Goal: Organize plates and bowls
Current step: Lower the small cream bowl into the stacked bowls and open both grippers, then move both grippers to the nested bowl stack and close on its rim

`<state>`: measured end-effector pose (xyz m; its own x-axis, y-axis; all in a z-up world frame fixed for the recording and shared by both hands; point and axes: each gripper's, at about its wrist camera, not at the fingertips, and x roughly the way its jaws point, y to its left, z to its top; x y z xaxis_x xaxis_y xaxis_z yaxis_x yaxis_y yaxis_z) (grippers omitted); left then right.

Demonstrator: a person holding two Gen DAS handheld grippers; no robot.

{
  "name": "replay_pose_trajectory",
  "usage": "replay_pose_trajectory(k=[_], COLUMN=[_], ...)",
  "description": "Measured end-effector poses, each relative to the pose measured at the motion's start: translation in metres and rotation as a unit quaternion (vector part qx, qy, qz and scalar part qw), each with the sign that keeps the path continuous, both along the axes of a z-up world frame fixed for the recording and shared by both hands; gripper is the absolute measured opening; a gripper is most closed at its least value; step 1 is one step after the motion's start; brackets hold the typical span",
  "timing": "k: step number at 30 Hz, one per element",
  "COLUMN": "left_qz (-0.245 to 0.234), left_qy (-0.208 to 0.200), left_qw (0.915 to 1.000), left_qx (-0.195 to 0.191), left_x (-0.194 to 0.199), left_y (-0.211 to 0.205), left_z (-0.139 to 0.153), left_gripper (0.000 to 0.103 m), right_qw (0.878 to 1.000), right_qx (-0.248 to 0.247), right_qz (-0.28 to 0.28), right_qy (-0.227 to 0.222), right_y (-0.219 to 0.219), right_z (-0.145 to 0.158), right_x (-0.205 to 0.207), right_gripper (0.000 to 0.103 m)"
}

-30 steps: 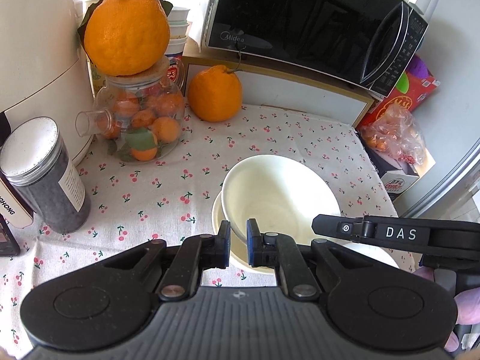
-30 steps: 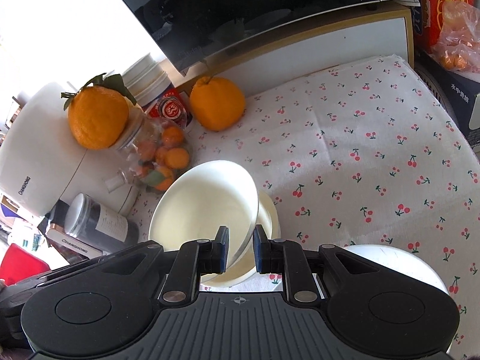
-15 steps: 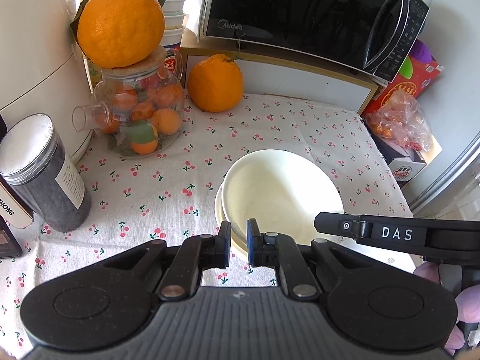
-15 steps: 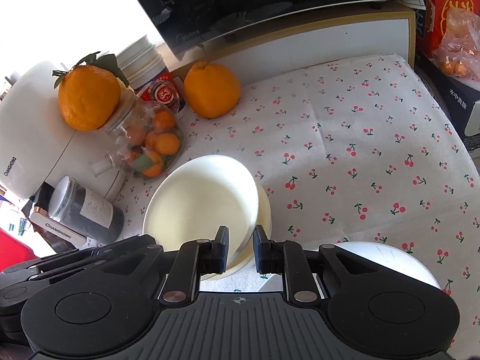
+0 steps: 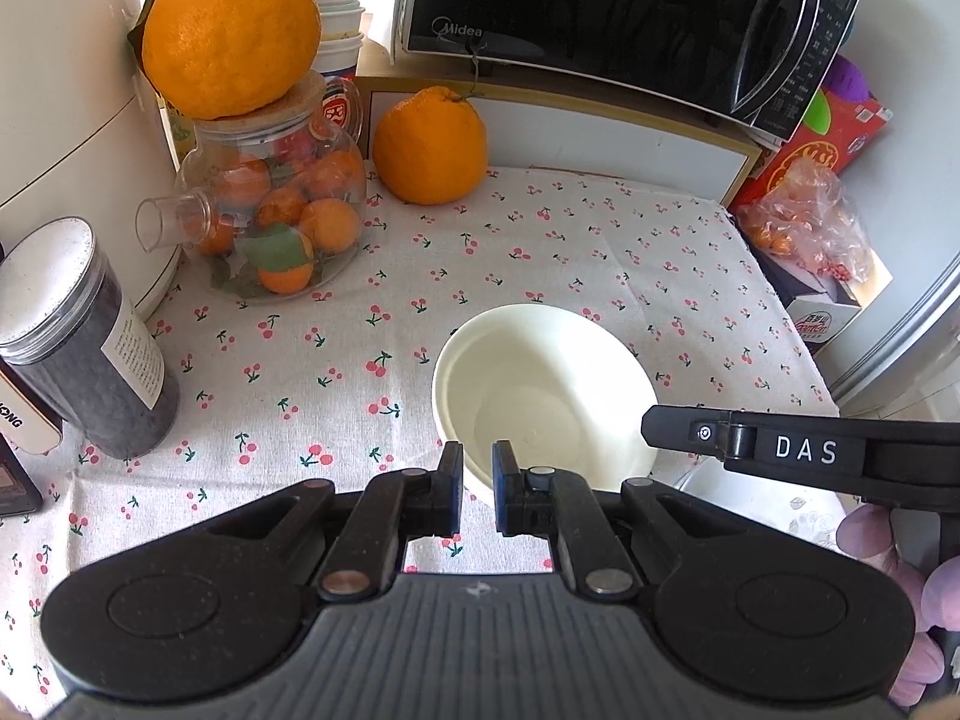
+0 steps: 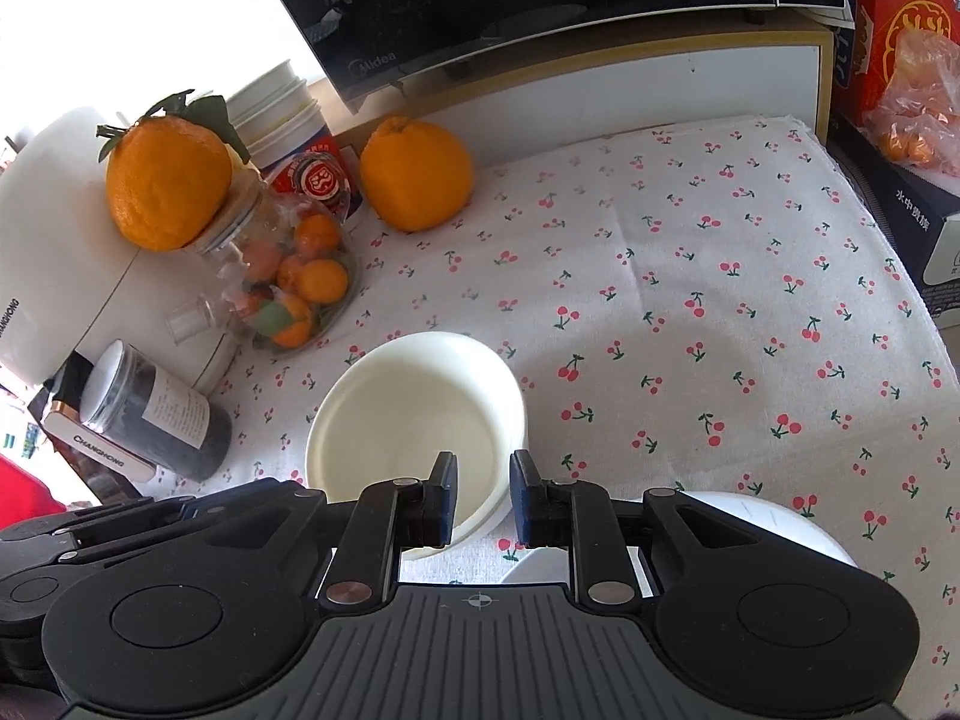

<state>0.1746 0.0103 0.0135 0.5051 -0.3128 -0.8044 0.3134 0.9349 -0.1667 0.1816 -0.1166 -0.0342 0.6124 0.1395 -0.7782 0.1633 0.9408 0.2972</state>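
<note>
A cream bowl (image 5: 543,396) sits nested in a second cream bowl on the cherry-print cloth (image 5: 540,240). My left gripper (image 5: 477,489) is shut on the near rim of the bowl. In the right wrist view the same bowl stack (image 6: 420,426) lies just ahead. My right gripper (image 6: 480,495) has its jaws parted around the bowl's right rim, with a gap on both sides. Another white dish (image 6: 756,525) shows at the lower right, partly hidden by the right gripper. The right gripper's arm marked DAS (image 5: 804,450) crosses the left wrist view.
A glass jar of small oranges (image 5: 276,222) with a large orange (image 5: 231,30) on its lid stands at the back left. A second large orange (image 5: 429,147) sits by the microwave shelf (image 5: 558,120). A dark canister (image 5: 84,342) stands at left. Boxes and a bagged fruit pack (image 5: 810,222) stand at right.
The upper bowl has settled level into the lower one. My right gripper's jaws have opened off the bowl rim. Both grippers have drawn back slightly.
</note>
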Motion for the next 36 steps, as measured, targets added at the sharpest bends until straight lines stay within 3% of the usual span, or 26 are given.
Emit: replay_pose_trajectory(k=[11, 14, 16, 19, 22, 25, 27, 32, 36], left_qz=[-0.004, -0.009, -0.016, -0.031, -0.053, -0.080, -0.096, -0.141, -0.166], left_qy=[0.004, -0.001, -0.006, -0.019, -0.049, -0.081, -0.098, -0.138, -0.142], left_qw=[1.0000, 0.9999, 0.9998, 0.9993, 0.9974, 0.9935, 0.9905, 0.9802, 0.9752], left_qx=[0.005, 0.004, 0.000, -0.004, 0.003, 0.006, 0.007, 0.021, 0.034], left_x=[0.002, 0.001, 0.001, -0.002, -0.007, -0.012, -0.016, -0.025, -0.026], left_y=[0.001, 0.001, 0.003, 0.005, 0.006, 0.009, 0.010, 0.013, 0.015], left_z=[-0.005, -0.006, -0.006, -0.004, -0.003, -0.002, -0.003, -0.009, -0.019], left_gripper=[0.010, 0.015, 0.020, 0.025, 0.040, 0.055, 0.071, 0.086, 0.091], right_qw=[1.000, 1.000, 1.000, 1.000, 0.999, 0.997, 0.996, 0.993, 0.993], right_qx=[-0.001, -0.006, -0.011, -0.014, -0.023, -0.038, -0.049, -0.078, -0.082], right_qz=[-0.001, 0.001, 0.003, 0.012, 0.019, 0.028, 0.035, 0.054, 0.064], right_qy=[0.001, 0.003, -0.001, -0.018, -0.040, -0.055, -0.060, -0.064, -0.063], right_y=[-0.003, -0.003, -0.005, -0.008, -0.012, -0.014, -0.014, -0.012, -0.013], right_z=[0.000, 0.000, 0.001, 0.006, 0.013, 0.017, 0.017, 0.013, 0.009], right_x=[-0.001, -0.001, -0.002, -0.006, -0.012, -0.016, -0.018, -0.022, -0.022], right_gripper=[0.021, 0.021, 0.033, 0.042, 0.056, 0.063, 0.064, 0.067, 0.073])
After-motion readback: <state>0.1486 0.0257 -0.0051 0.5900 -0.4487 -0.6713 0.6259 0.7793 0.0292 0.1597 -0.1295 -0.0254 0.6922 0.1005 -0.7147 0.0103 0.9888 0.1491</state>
